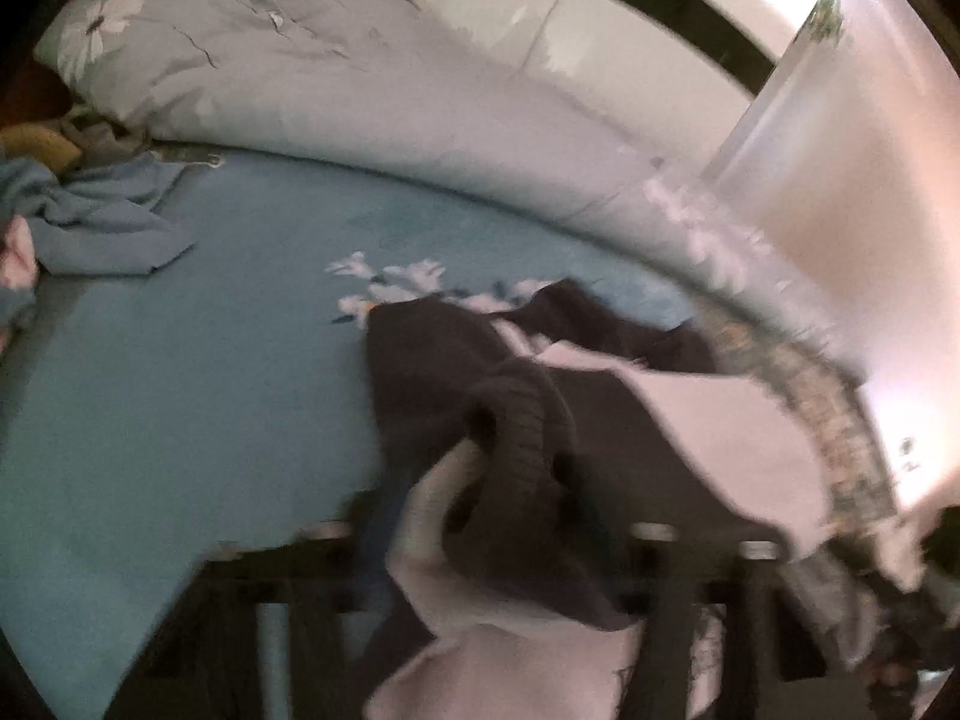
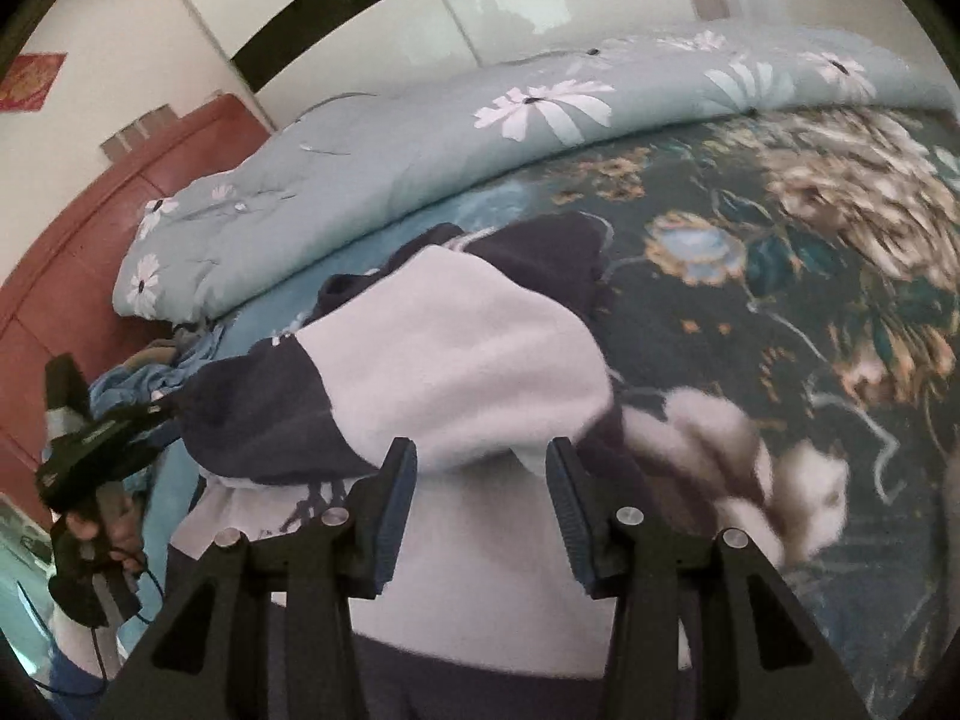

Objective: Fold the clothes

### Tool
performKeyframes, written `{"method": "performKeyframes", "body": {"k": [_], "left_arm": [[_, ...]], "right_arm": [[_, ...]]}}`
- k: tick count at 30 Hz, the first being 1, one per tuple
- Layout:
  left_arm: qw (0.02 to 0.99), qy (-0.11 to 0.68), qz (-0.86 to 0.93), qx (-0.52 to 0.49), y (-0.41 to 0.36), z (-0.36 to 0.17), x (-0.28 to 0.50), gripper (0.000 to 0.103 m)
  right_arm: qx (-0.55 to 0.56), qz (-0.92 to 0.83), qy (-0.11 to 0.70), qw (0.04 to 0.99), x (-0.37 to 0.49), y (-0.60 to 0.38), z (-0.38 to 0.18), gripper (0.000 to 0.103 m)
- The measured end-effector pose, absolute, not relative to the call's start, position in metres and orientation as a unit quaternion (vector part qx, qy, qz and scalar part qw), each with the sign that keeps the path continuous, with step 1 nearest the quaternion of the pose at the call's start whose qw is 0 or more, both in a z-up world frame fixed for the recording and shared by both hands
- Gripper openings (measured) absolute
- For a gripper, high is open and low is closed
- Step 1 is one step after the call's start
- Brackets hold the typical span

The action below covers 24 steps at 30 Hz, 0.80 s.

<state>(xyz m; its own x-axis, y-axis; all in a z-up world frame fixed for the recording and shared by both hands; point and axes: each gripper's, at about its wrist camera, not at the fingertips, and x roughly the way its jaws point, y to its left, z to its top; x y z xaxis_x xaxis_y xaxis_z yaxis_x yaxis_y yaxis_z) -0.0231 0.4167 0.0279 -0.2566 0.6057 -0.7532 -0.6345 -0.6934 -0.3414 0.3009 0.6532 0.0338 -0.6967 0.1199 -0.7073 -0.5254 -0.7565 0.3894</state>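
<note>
A navy and white sweatshirt (image 2: 456, 360) lies bunched on the bed. In the left wrist view, which is blurred, its dark ribbed cuff (image 1: 528, 456) drapes over my left gripper (image 1: 504, 540), and the fingers are hidden under the cloth. In the right wrist view my right gripper (image 2: 480, 480) is open, its pads (image 2: 393, 504) just above the white body of the sweatshirt, holding nothing. The left gripper also shows in the right wrist view (image 2: 162, 414) at the far left, at the navy sleeve.
A rolled light-blue floral duvet (image 2: 420, 138) lies along the far side of the bed. A dark floral bedspread (image 2: 780, 276) covers the right part, a plain blue sheet (image 1: 180, 372) the left. A crumpled blue garment (image 1: 102, 216) lies near the red-brown headboard (image 2: 90, 252).
</note>
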Motion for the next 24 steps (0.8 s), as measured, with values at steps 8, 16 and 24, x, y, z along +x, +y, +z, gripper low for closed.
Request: {"method": "performKeyframes", "body": {"k": [8,16,24], "left_arm": [[0.37,0.055,0.795,-0.477,0.407,0.004,-0.021,0.051],[0.43,-0.012,0.738,-0.52,0.363,0.023,0.001,0.068],[0.421,0.085,0.751,-0.501,0.288,0.011,0.065,0.076]], "right_arm": [[-0.377,0.875,0.26,0.158,0.278,0.653,0.018,0.058],[-0.342,0.891,0.266,0.137,0.303,0.645,0.043,0.058],[-0.372,0.861,0.303,0.168,0.395,0.64,0.025,0.058]]}}
